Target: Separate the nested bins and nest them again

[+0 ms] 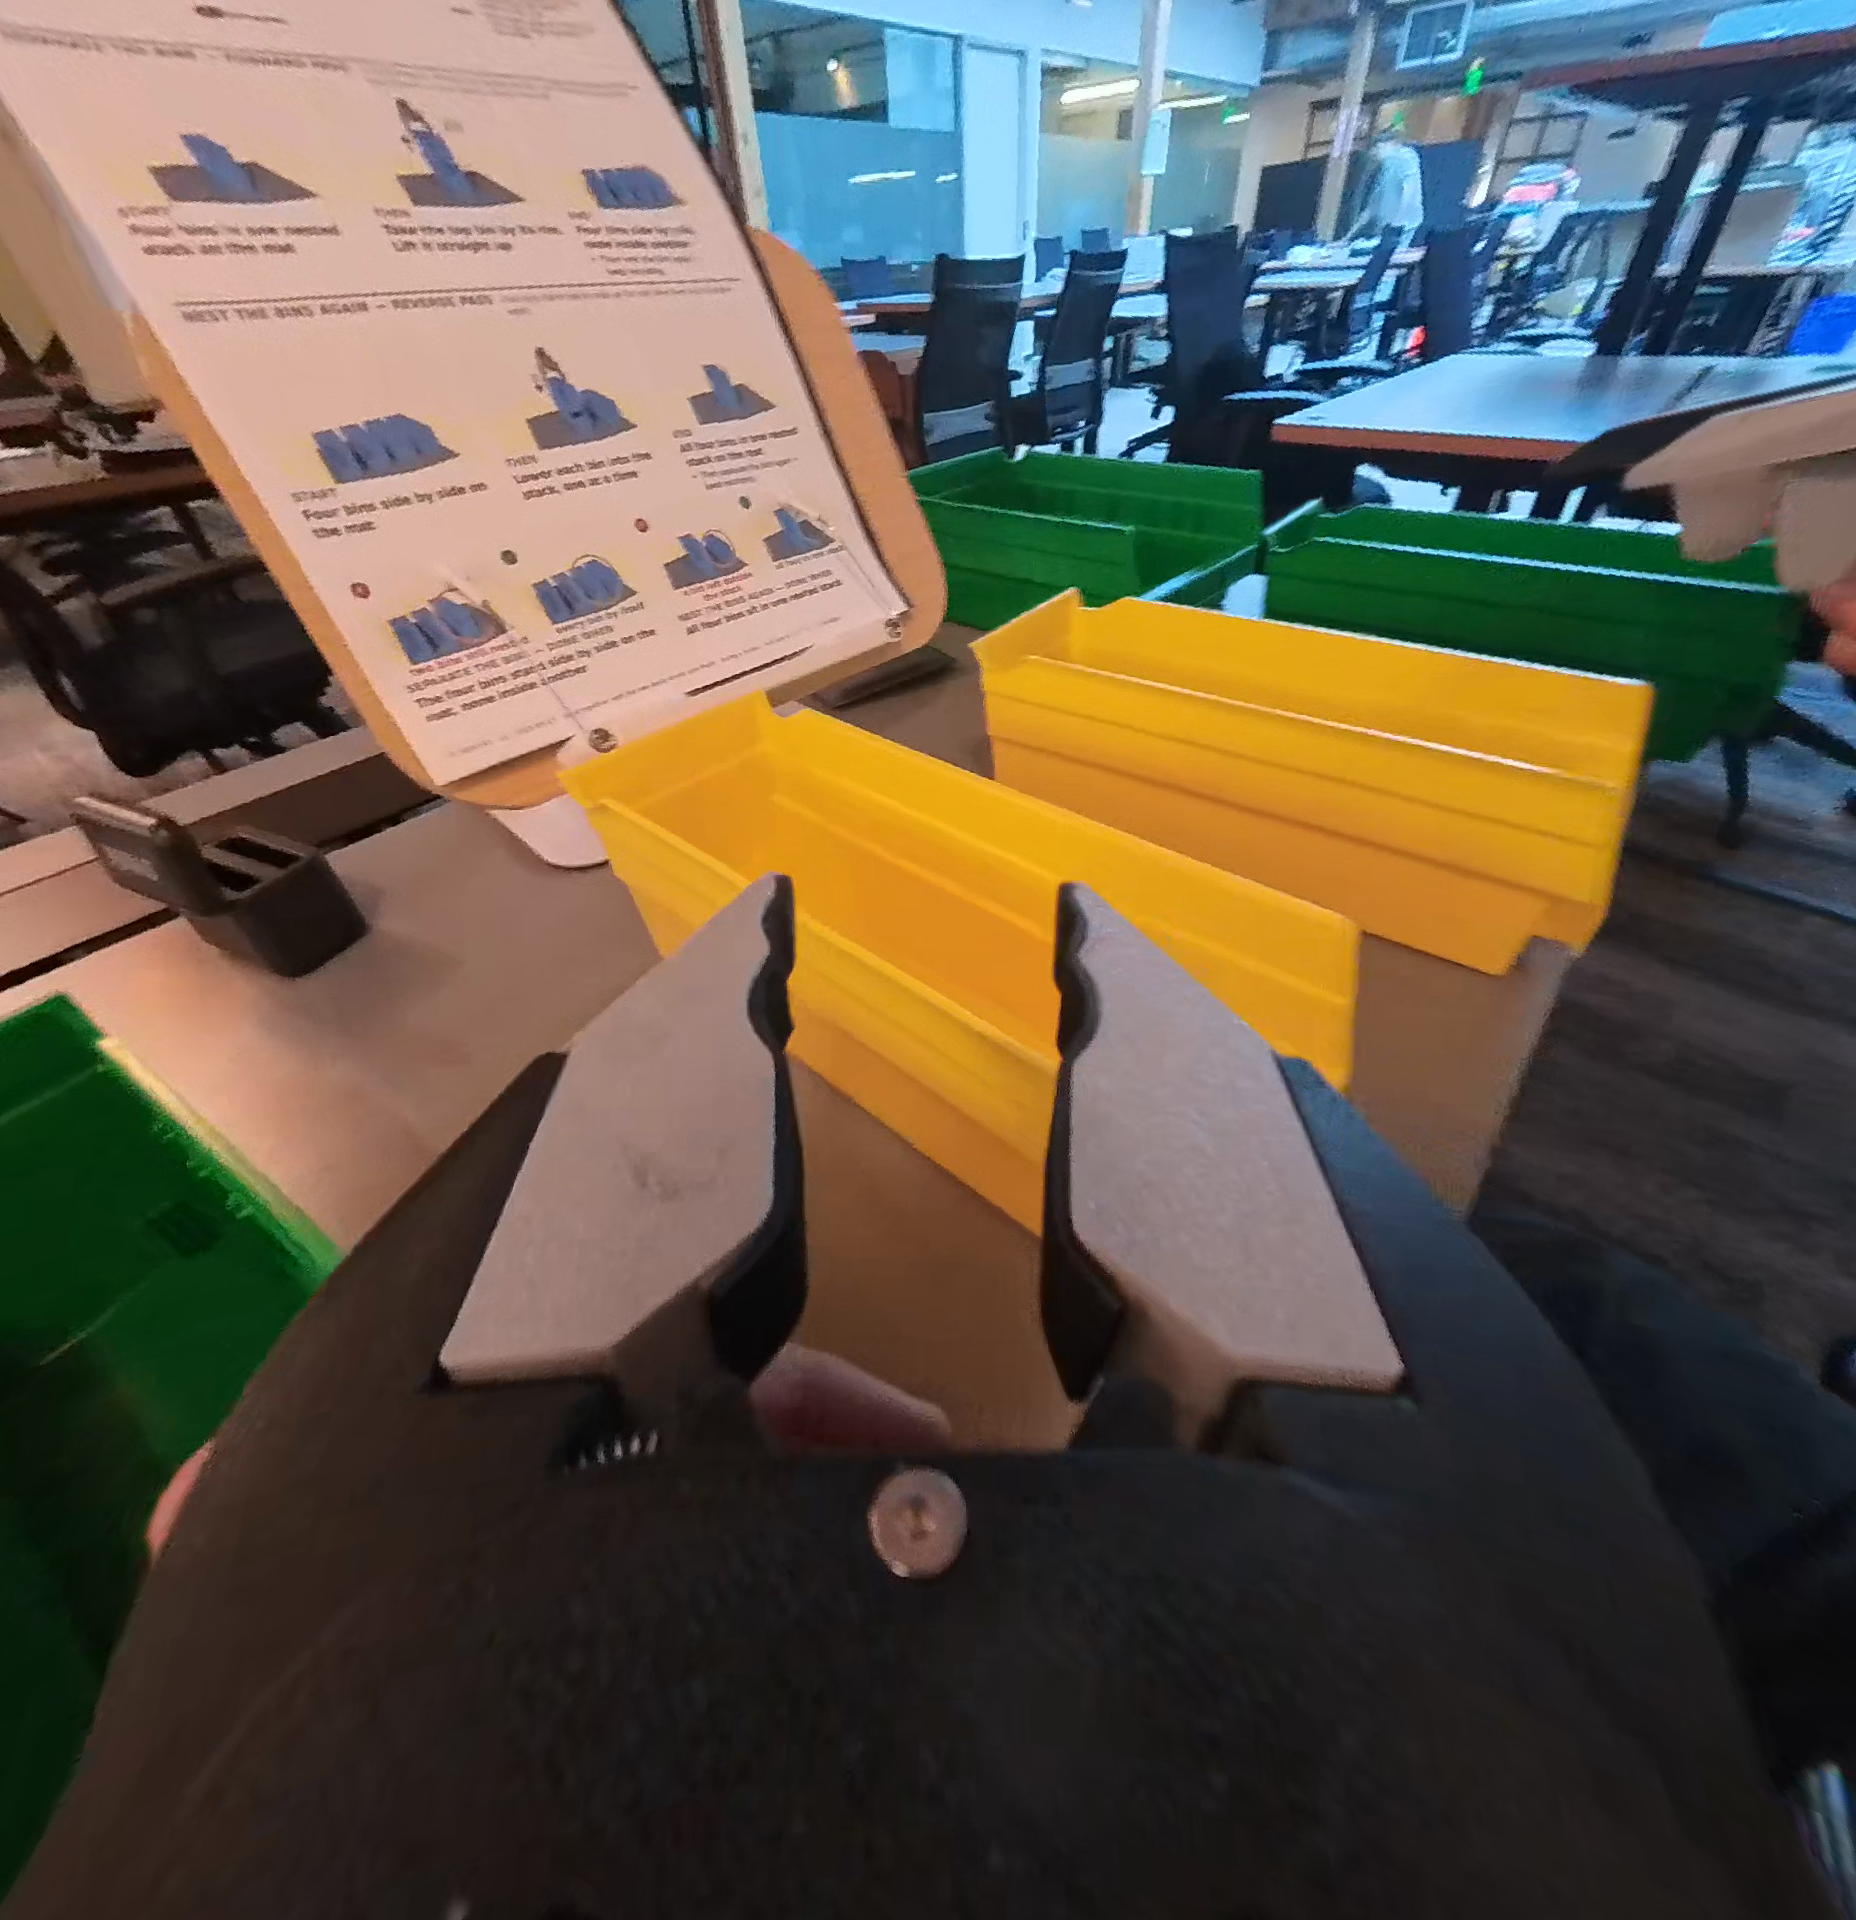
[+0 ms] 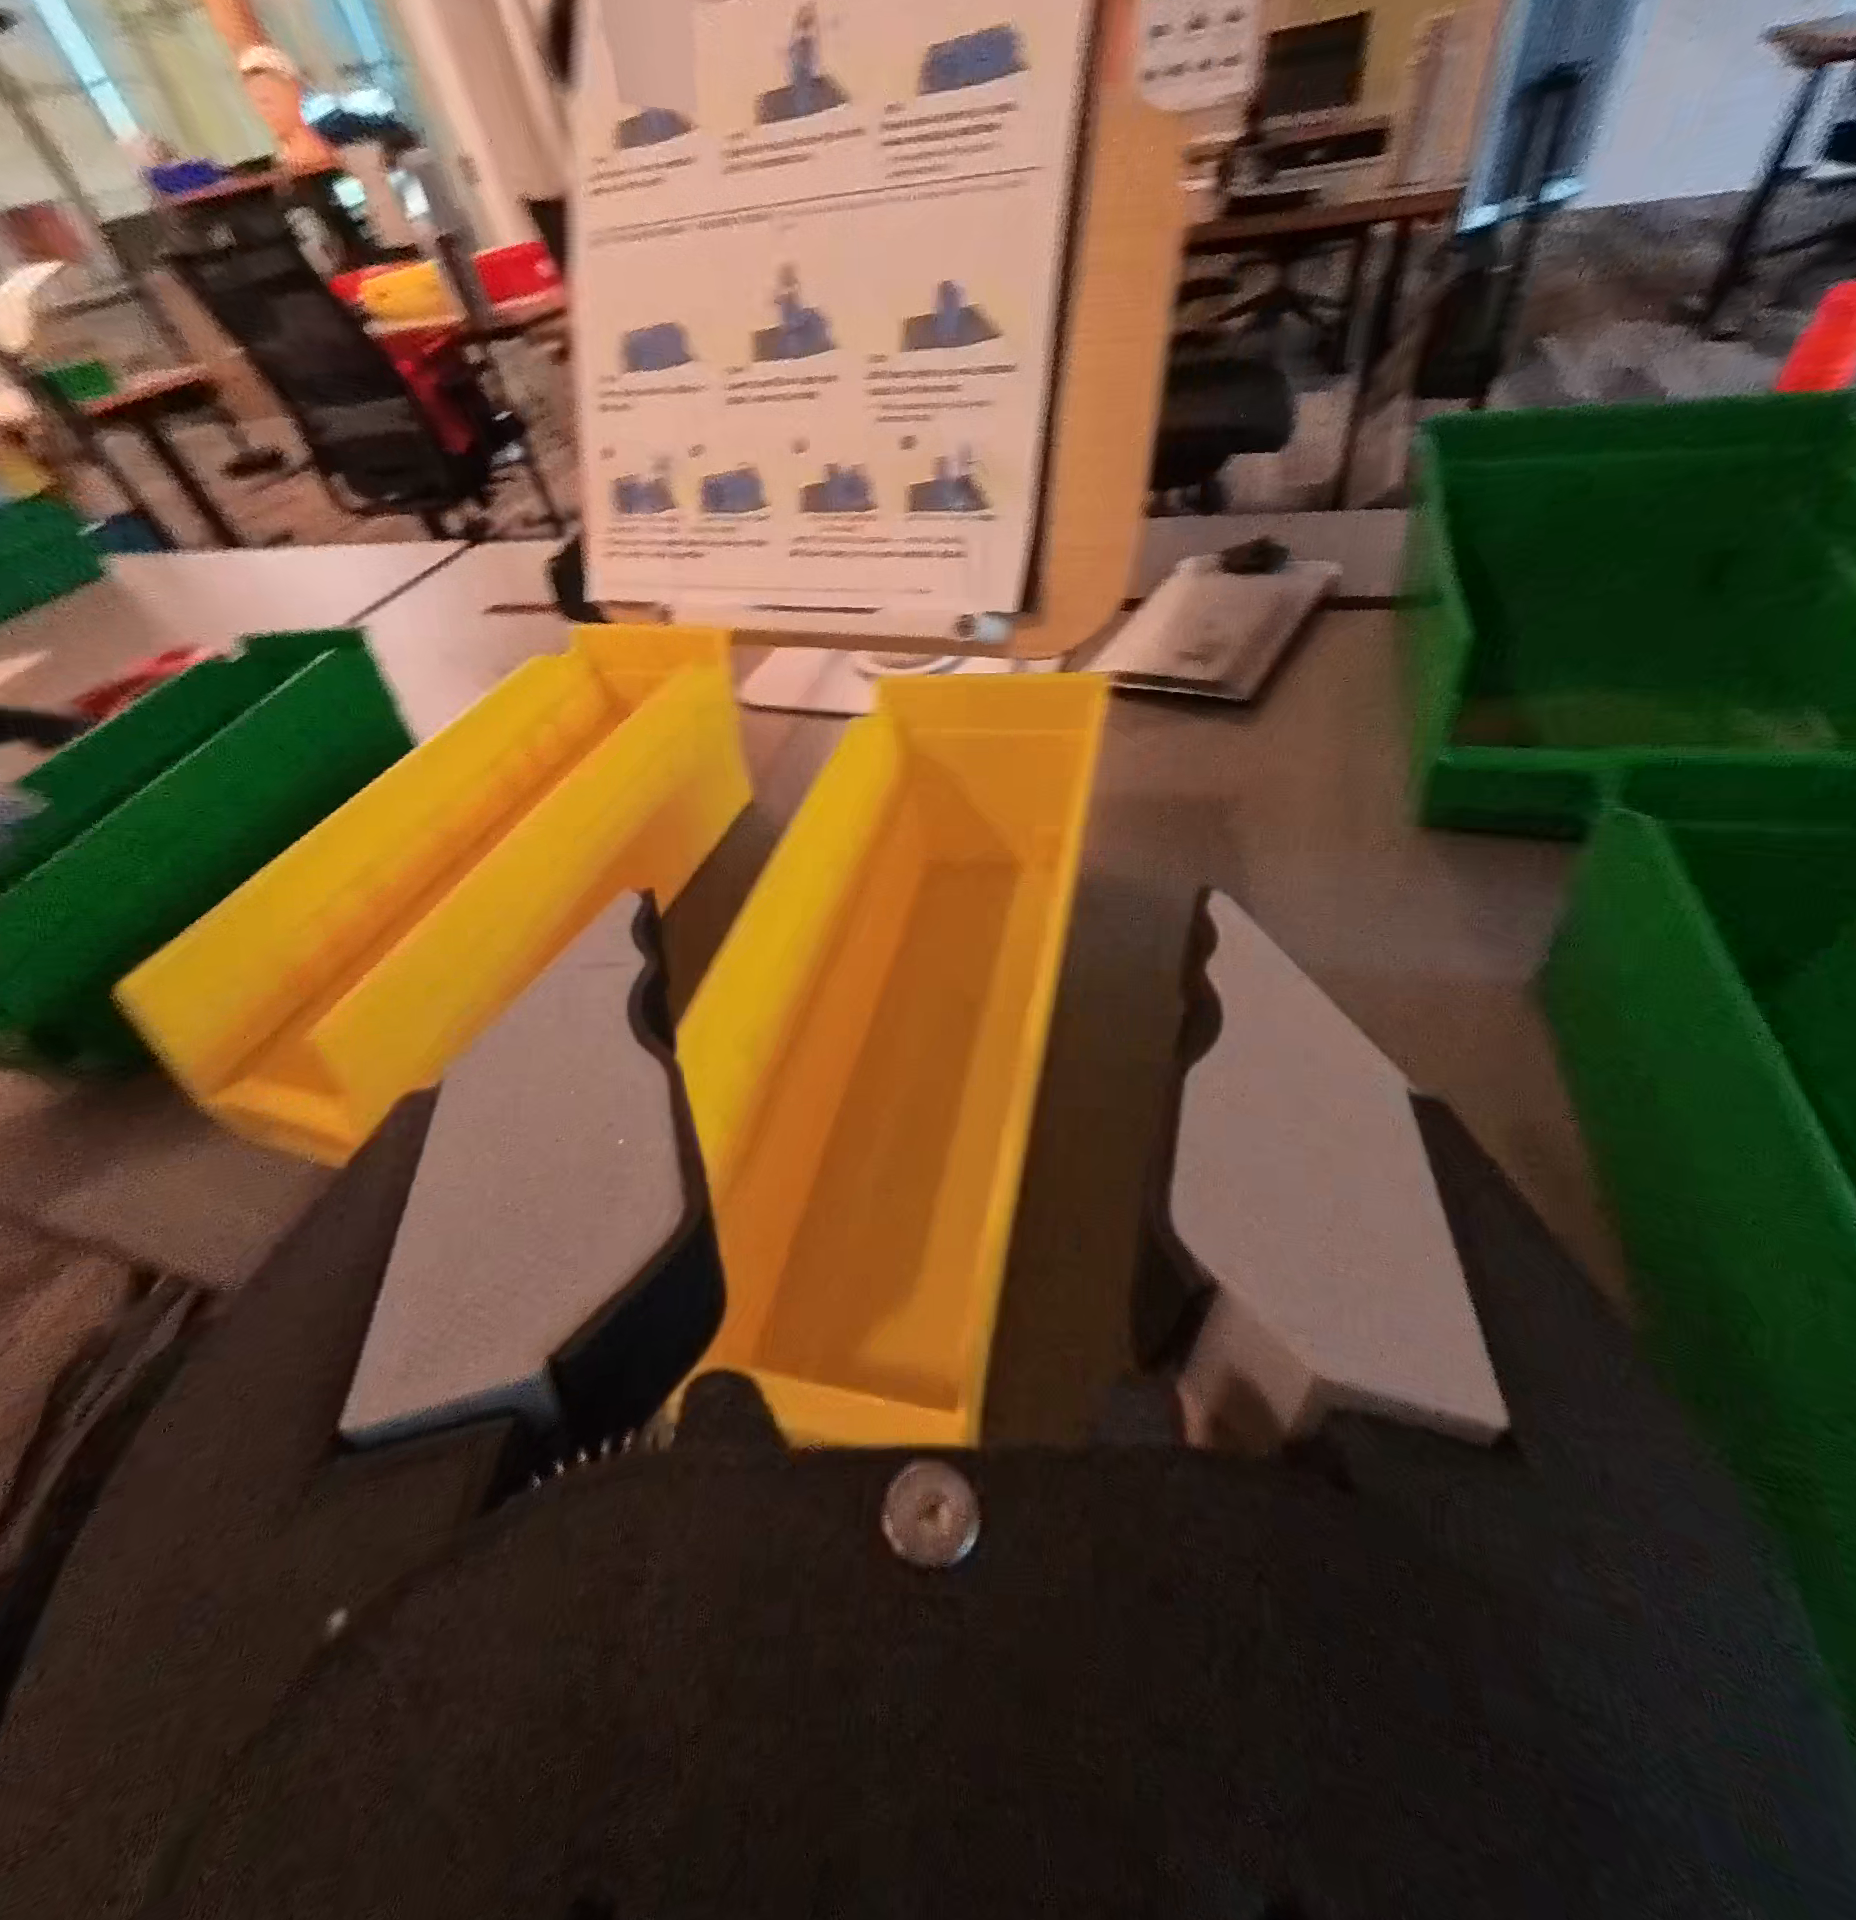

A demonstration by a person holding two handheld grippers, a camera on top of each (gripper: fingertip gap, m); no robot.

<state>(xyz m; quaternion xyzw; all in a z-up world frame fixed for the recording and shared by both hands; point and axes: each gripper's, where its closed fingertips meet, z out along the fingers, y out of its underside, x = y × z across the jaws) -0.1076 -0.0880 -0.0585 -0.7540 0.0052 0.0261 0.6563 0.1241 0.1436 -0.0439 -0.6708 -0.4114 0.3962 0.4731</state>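
Two yellow bins are seen apart on the bench (image 2: pixel 1267 852). The right gripper (image 2: pixel 929 914) is held wide open and empty over the nearer yellow bin (image 2: pixel 903 1039), whose left wall lies against its left finger; the second yellow bin (image 2: pixel 436 894) stands just to its left. The left gripper (image 1: pixel 924 914) is held partly open, empty, before that bin (image 1: pixel 955 935). Separation appears done for these two; re-nesting is judged next, calling for a rim grasp.

An instruction sheet (image 1: pixel 488 395) stands on the table (image 1: pixel 404 1039) beside a black holder (image 1: pixel 249 883).
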